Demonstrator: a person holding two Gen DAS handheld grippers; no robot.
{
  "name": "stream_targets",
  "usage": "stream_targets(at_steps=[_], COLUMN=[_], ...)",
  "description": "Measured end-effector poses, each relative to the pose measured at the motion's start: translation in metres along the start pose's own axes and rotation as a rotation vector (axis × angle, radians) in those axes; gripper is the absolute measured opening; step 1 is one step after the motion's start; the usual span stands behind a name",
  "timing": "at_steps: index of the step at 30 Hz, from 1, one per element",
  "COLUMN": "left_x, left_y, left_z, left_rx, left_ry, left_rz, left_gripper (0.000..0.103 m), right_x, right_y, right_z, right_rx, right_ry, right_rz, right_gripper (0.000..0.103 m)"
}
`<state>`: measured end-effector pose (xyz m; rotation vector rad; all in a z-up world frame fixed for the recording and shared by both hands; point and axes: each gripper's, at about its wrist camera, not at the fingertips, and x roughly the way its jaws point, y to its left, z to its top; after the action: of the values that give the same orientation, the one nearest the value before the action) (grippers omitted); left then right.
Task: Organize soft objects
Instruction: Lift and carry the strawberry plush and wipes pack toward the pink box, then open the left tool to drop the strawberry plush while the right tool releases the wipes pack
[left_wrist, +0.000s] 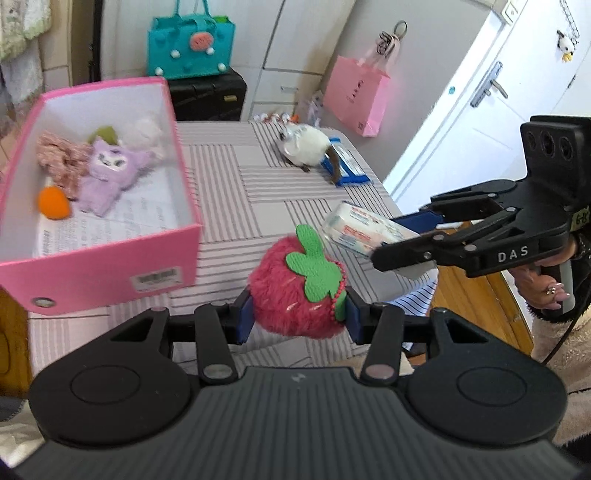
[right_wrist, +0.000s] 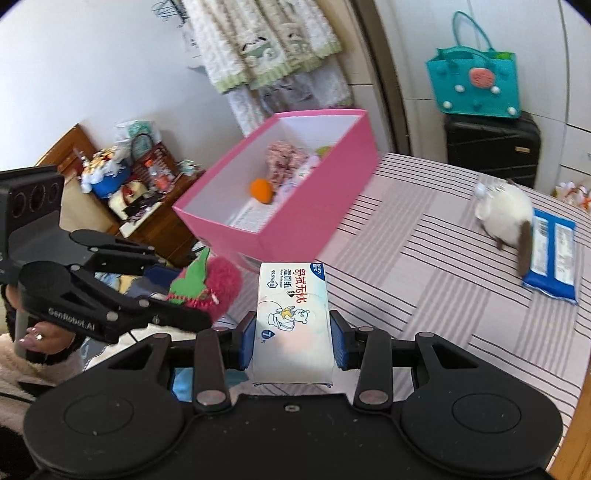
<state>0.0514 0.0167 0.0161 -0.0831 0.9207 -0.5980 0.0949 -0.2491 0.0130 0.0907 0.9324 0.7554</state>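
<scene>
Left tool (left_wrist: 299, 314): blue-padded jaws clamped on either side of a fluffy red strawberry plush with green felt leaves (left_wrist: 297, 291), held above the near edge of the striped-cloth bench (left_wrist: 258, 184). Right tool (right_wrist: 293, 339): jaws closed on the flanks of a white soft pack of wet wipes with a bear print (right_wrist: 291, 317), long axis running forward along the fingers. Open pink rectangular cardboard box (left_wrist: 110, 266): stands on the bench ahead and to the left of both tools, long axis running away from the left tool; the left tool is judged the nearer. Box contents: lilac plush doll (left_wrist: 103, 173), pink floral fabric piece (left_wrist: 62, 160), small orange ball (left_wrist: 53, 203). Loose on the bench, far right: white-and-brown plush animal (right_wrist: 504, 216) touching a flat blue wipes packet (right_wrist: 554, 258).
</scene>
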Motion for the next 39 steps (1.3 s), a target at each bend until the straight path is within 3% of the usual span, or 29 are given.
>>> stream_targets(at_steps=[17,22,26,34,37,39], left_x=[-0.049,-0.029,-0.005,0.037,0.048,0.050], left_y=[0.066,0.103,0.128,0.160,0.166,0.169], left_z=[0.024,0.044,0.058,0.074,0.077,0.078], left_rx=[0.012,-0.038,-0.069,-0.072,-0.032,-0.016], left_ry=[-0.106,-0.041,0.039,0.152,0.185,0.196], left_rz=[0.165,0.214,0.248,0.293,0.308,0.271], left_gripper=[0.048,0.048,0.048,0.048,0.048,0.049], right_x=[0.017,0.034,0.055,0.103,0.133,0.155], right_y=[0.041,0.059,0.074,0.080,0.084,0.087], right_z=[0.049,0.073,0.091,0.138,0.150,0.153], right_rx=[-0.138,-0.275,-0.426,-0.511,-0.540,-0.593], right_ry=[0.002,-0.037,-0.069,-0.006,0.068,0.141], right_rz=[-0.007,-0.045,-0.132,-0.112,-0.115,-0.140], right_gripper=[0.045,0.045,0.045,0.045,0.045,0.045])
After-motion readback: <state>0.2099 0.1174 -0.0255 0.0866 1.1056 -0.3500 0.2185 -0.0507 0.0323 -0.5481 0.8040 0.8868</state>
